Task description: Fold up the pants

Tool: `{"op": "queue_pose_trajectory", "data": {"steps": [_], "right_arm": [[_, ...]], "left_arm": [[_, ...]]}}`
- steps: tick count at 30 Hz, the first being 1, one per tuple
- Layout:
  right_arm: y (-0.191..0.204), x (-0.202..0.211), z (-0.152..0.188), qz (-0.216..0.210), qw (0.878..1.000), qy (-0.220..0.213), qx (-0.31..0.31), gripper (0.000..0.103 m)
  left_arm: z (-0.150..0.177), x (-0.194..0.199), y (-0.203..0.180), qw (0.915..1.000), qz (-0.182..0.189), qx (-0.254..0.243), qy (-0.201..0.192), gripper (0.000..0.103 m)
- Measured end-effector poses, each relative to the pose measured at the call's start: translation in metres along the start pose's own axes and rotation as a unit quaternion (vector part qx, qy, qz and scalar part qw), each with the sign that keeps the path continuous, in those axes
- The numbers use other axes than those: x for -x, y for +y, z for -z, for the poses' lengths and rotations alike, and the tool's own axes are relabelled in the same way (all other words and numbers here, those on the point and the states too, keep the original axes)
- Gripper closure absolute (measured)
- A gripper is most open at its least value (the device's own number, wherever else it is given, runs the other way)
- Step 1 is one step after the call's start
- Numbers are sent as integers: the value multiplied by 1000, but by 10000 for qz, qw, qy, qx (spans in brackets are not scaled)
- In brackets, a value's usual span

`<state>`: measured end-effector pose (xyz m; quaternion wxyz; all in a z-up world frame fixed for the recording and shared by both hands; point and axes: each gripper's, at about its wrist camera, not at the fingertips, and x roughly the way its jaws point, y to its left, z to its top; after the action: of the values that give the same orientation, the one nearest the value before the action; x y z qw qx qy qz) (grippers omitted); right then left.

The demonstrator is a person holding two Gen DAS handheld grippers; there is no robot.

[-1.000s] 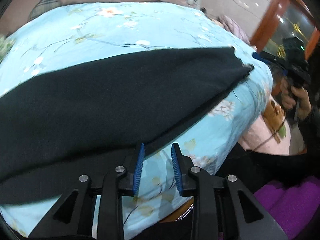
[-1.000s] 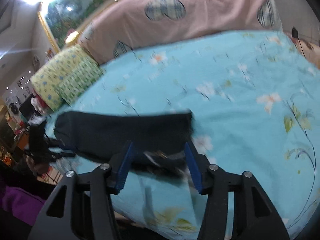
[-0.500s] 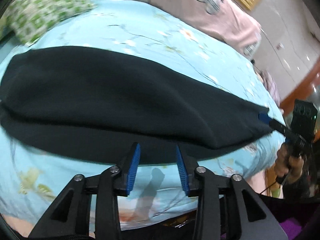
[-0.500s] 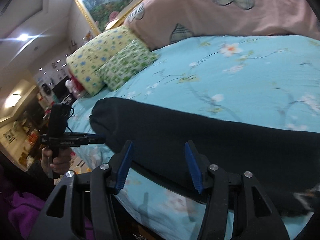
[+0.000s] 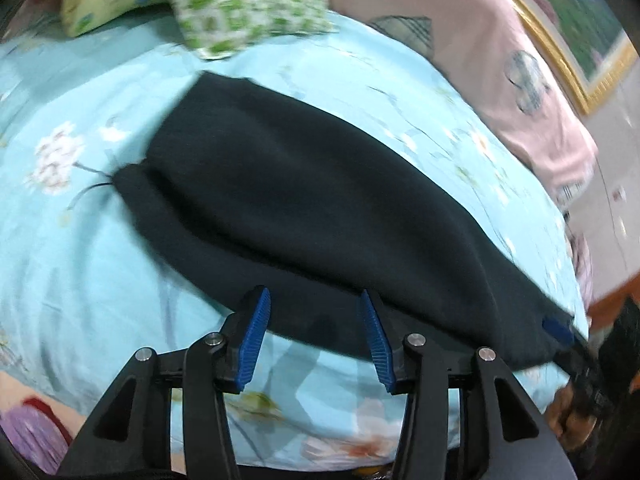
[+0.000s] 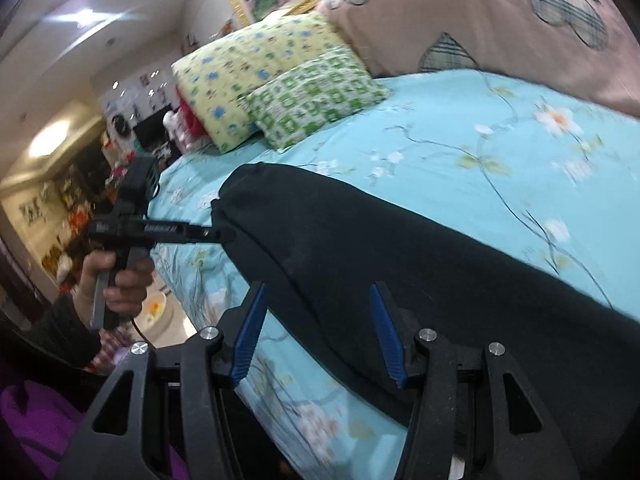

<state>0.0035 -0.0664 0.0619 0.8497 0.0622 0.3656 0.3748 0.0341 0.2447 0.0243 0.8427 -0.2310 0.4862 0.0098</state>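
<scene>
While the pants (image 5: pixel 304 208) lie flat in a long dark strip across the blue sheet (image 5: pixel 72 248), both tools hang over the near edge. Left gripper (image 5: pixel 316 336): jaws wide, nothing held. Right gripper (image 6: pixel 318 330): jaws wide, nothing held. Two pillows (image 6: pixel 280 92) sit beyond one end of the pants. A pink quilt (image 6: pixel 480 20) lies along the far side.

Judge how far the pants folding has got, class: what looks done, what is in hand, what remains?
Done: the dark pants lie as one long doubled strip on the blue floral bedspread. In hand: nothing; the left gripper and right gripper are both open over the near edge. Left: folding the strip across its length.
</scene>
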Motion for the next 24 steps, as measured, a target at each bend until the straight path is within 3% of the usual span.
{"op": "queue_pose_trajectory", "data": {"steps": [9, 18, 21, 24], "right_arm": [[36, -42, -10, 449, 9938, 293, 975, 49], [62, -85, 3, 941, 9743, 641, 1946, 49], [62, -98, 10, 1343, 9631, 759, 2206, 50], [52, -106, 11, 1606, 9590, 817, 2187, 70]], "left_arm": [[-43, -2, 37, 9974, -284, 635, -188, 51], [-48, -14, 40, 9964, -313, 758, -203, 53], [-48, -17, 38, 9964, -428, 683, -245, 67], [-49, -17, 40, 9964, -451, 657, -273, 86]]}}
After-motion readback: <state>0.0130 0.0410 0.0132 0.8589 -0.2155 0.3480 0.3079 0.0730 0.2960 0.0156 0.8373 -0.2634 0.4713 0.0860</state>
